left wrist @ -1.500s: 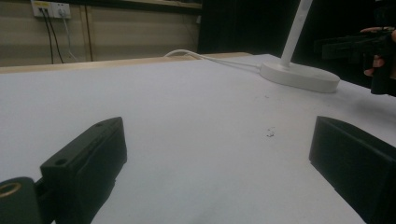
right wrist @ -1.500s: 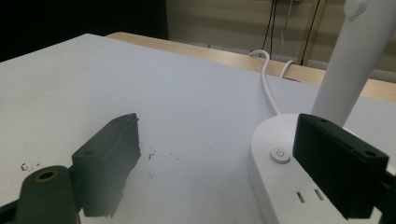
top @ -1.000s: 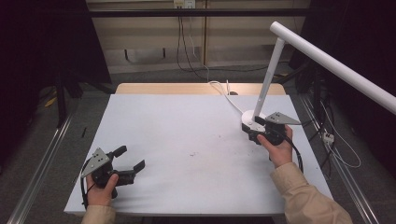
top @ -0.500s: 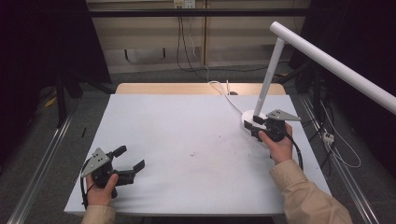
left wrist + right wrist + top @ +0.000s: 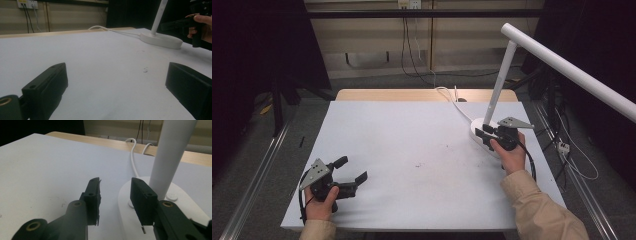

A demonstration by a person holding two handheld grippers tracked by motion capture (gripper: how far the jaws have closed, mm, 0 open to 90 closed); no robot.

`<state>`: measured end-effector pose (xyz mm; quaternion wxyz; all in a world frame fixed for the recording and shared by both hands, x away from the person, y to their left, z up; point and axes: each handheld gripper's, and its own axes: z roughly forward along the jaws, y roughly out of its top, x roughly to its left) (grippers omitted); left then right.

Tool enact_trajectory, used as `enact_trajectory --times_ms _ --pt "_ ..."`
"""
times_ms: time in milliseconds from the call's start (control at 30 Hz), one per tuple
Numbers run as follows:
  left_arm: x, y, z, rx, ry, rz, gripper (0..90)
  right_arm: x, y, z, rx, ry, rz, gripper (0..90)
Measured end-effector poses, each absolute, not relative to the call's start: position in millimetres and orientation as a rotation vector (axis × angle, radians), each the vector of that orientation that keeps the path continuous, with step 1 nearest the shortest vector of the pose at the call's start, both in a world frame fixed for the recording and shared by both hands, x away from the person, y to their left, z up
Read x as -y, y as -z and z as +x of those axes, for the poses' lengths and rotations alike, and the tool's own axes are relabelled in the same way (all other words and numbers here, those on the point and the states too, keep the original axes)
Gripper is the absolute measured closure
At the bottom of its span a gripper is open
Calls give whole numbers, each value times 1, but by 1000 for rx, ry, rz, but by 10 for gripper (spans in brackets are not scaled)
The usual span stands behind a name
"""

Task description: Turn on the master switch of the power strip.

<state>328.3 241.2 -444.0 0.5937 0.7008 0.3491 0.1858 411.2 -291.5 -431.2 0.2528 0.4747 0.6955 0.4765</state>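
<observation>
Dim room w/ dark curtains [image 5: 257, 60] at both sides. Beige back wall [image 5: 377, 50] has a power outlet [image 5: 408, 4] w/ cables hanging; grey floor [image 5: 252, 145], metal rails [image 5: 259, 170] beside the white desk [image 5: 412, 140].

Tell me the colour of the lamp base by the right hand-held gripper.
White; the lamp base shows best in the left gripper view.

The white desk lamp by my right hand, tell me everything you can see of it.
The desk lamp is matte white, plastic by its look. Its flat, rounded base lies on the white table near the right edge, with a small round button beside the stem. A slim stem leans up to a long tubular head that slants over the right side. A white cord runs off the back. The right gripper straddles the base's rim, one of its fingers over the base; contact is unclear.
</observation>
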Motion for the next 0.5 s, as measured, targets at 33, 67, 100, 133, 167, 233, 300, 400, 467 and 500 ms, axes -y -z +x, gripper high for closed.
enact_trajectory --times_ms 33,67,100,133,167,233,300,400,467,500 --pt "-241 444 328 -811 -432 1629 38 292 432 412 -1888 -1298 1292 618" --pt "-241 444 328 -811 -432 1629 38 293 432 412 -1887 -1293 1297 631" --pt "-241 444 328 -811 -432 1629 38 293 432 412 -1886 -1291 1297 636" --pt "-241 444 328 -811 -432 1629 38 293 432 412 -1886 -1291 1297 636" --pt "-241 444 328 -811 -433 1629 38 295 433 413 -1885 -1292 1303 650" --pt "-241 444 329 -812 -432 1628 38 295 433 413 -1888 -1288 1307 656" --pt "-241 444 329 -812 -432 1629 38 295 433 415 -1903 -1279 1305 670" --pt "-242 444 329 -813 -432 1629 38 294 431 416 -1904 -1276 1296 688" --pt "-242 444 329 -813 -431 1629 38 293 429 418 -1903 -1273 1296 710" --pt "-242 444 329 -813 -432 1630 38 293 429 418 -1903 -1273 1296 710"
